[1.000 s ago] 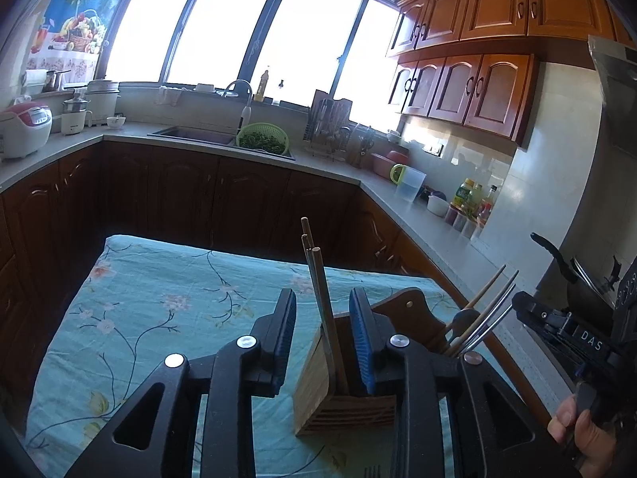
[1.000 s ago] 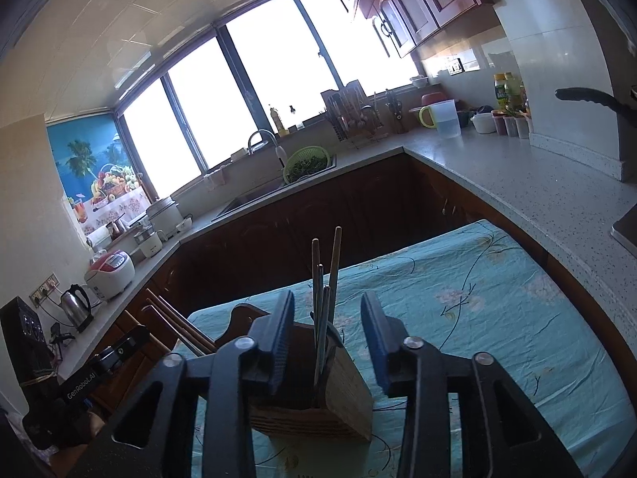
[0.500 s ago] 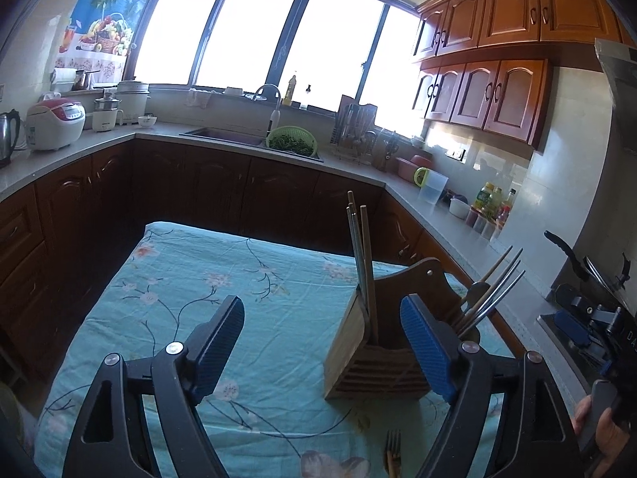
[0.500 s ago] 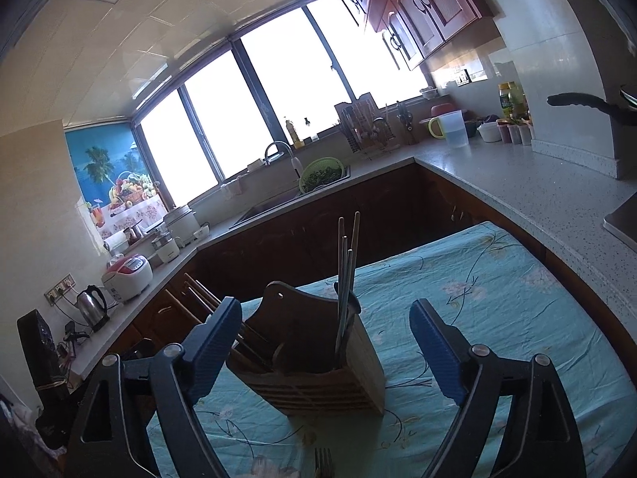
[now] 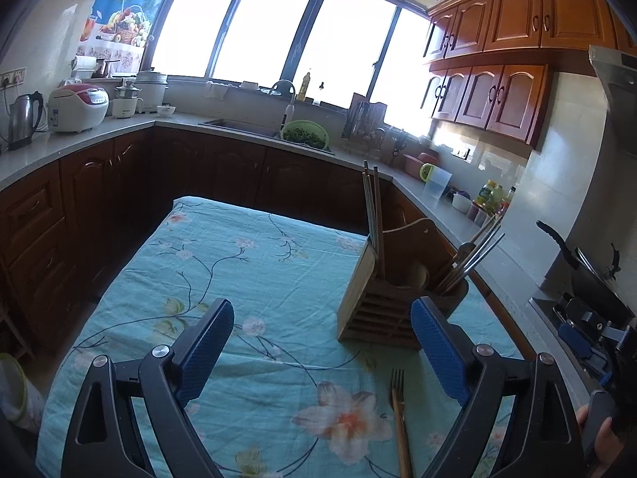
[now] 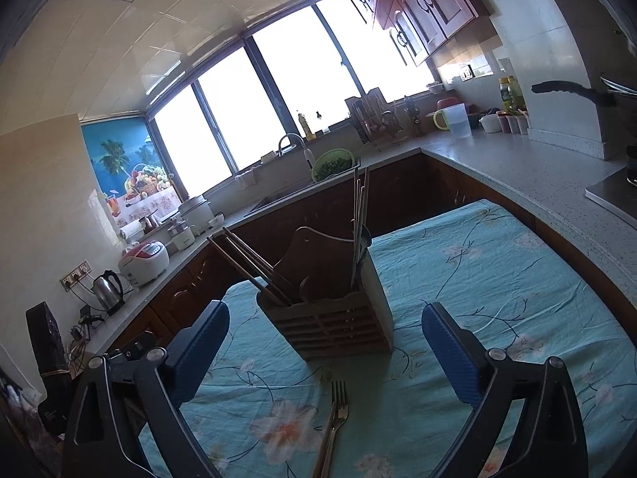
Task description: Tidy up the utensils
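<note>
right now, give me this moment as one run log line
left tongs: open, empty | right tongs: open, empty | chopsticks: upright in wooden utensil holder | fork: flat on floral tablecloth, in front of holder

Desk cloth [image 5: 247, 271] was turquoise with floral print; utensil holder [image 6: 338, 318] brown wood; tool pads [image 5: 438, 348] blue.
</note>
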A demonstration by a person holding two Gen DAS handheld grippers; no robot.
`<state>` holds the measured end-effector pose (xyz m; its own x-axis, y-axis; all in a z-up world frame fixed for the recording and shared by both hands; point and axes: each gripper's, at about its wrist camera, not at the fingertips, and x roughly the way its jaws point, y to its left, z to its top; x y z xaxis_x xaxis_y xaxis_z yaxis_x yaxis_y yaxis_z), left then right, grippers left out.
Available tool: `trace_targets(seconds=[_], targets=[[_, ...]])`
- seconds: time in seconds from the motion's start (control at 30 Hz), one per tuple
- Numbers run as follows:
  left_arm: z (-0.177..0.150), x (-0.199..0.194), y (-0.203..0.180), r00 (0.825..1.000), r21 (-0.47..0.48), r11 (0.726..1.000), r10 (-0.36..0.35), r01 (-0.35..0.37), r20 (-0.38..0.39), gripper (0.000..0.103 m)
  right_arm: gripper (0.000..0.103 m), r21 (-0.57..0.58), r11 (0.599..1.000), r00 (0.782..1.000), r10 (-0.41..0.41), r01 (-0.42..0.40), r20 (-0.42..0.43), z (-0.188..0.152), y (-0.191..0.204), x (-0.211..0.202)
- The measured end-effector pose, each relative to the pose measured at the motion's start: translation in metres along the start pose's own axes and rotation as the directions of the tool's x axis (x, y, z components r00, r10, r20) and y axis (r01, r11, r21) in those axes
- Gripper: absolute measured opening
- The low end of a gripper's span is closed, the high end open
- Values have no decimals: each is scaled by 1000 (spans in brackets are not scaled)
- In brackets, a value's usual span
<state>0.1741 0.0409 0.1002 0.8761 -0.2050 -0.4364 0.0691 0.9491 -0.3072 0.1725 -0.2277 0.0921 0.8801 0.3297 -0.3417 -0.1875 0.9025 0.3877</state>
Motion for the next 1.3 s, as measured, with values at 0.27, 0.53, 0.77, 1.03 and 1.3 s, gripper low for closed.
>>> trace_targets(seconds=[0.27, 0.53, 0.77, 1.03, 1.3], targets=[[-22, -51, 4, 1000, 24, 1000, -3, 2, 25, 97, 102, -76, 997, 996, 6, 1, 88, -12, 15, -56], [-39, -109, -2, 994, 111, 994, 5, -18, 113, 102, 103, -253, 966, 977, -2, 58, 214, -16, 53, -118], [-102, -133, 2, 982, 164, 983, 59, -89, 178, 102, 103, -289, 946, 973, -86, 147, 213, -87, 53, -127], [-151, -145, 10, 977, 208, 967, 111, -148, 181, 102, 103, -260, 943, 971, -165, 207, 175, -142, 33, -133], [-164, -145, 5, 976, 226, 956, 152, -185, 154, 102, 103, -264, 932, 963, -211, 249, 166, -168, 22, -139]])
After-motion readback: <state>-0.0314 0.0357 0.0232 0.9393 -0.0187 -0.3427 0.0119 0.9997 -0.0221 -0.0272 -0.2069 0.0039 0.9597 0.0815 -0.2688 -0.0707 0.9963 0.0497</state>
